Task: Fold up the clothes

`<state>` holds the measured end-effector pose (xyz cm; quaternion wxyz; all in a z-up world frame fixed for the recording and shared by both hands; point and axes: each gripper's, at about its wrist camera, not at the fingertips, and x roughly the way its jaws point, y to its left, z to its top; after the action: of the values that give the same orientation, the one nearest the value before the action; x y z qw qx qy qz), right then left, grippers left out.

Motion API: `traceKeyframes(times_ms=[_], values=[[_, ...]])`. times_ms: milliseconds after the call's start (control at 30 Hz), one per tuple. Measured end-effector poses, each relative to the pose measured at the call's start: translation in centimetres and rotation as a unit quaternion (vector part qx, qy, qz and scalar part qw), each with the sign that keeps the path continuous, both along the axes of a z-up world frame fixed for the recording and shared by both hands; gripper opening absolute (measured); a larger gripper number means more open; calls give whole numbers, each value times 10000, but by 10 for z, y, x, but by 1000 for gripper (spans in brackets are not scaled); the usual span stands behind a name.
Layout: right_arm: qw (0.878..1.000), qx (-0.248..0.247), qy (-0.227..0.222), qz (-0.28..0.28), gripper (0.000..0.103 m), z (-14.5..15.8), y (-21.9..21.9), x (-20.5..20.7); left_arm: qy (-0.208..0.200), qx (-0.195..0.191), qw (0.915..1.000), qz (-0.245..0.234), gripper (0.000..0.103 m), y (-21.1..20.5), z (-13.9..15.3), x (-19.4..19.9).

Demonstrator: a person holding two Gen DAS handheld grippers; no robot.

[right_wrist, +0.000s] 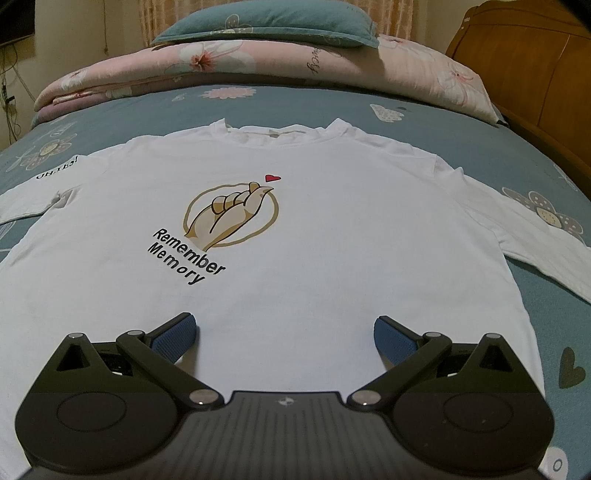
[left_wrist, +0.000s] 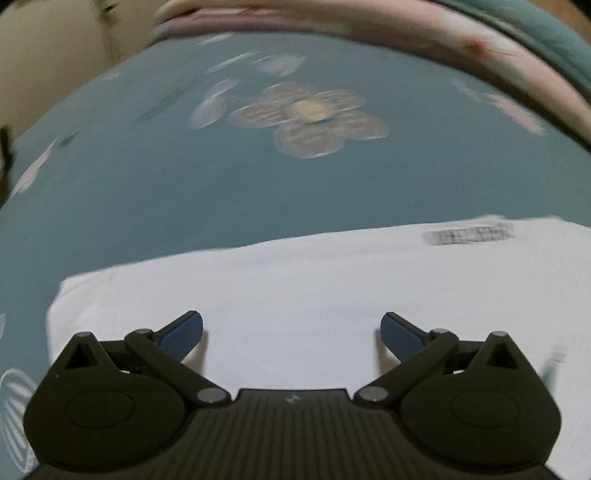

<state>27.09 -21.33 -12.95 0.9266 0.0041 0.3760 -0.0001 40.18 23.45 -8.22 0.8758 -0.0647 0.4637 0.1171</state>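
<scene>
A white long-sleeved T-shirt (right_wrist: 314, 229) lies flat, front up, on the bed, with a hand print and the words "Remember Memory" on the chest. Its collar points away from me and both sleeves spread out to the sides. My right gripper (right_wrist: 284, 332) is open and empty, low over the shirt's hem. In the left wrist view, my left gripper (left_wrist: 291, 332) is open and empty over a white part of the shirt (left_wrist: 314, 295) that bears a small black print; this view is blurred.
The bed has a teal sheet with flower prints (right_wrist: 546, 218) (left_wrist: 306, 118). A folded pink floral quilt (right_wrist: 236, 70) and a teal pillow (right_wrist: 273, 26) lie at the far end. A wooden headboard (right_wrist: 535, 66) stands at the right.
</scene>
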Motion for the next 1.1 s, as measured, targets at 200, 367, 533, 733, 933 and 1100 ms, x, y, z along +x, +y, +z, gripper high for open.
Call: traceKeyframes(times_ms=[200,367,533,733,933,1100], values=[[10000,-11,72,-21,103,1,0,0,-353,-237,9850,-1673,102,-126,33,19],[9997,-151,155,-103,103,8,-2,-1,-196,-500,9552,-2911,102,-248,20,28],[9988,-336,44,-340,103,17,-13,-6,164,-263,9391,-3421,102,-326,-17,31],[9993,214,-1,-297,103,28,-28,-12,-18,-37,9500,-3121,103,-339,-28,58],[9984,344,132,-426,103,27,-33,-10,100,106,9645,-2635,102,-332,-11,69],[9980,477,168,-388,103,28,-33,-10,41,64,9494,-3141,102,-340,13,28]])
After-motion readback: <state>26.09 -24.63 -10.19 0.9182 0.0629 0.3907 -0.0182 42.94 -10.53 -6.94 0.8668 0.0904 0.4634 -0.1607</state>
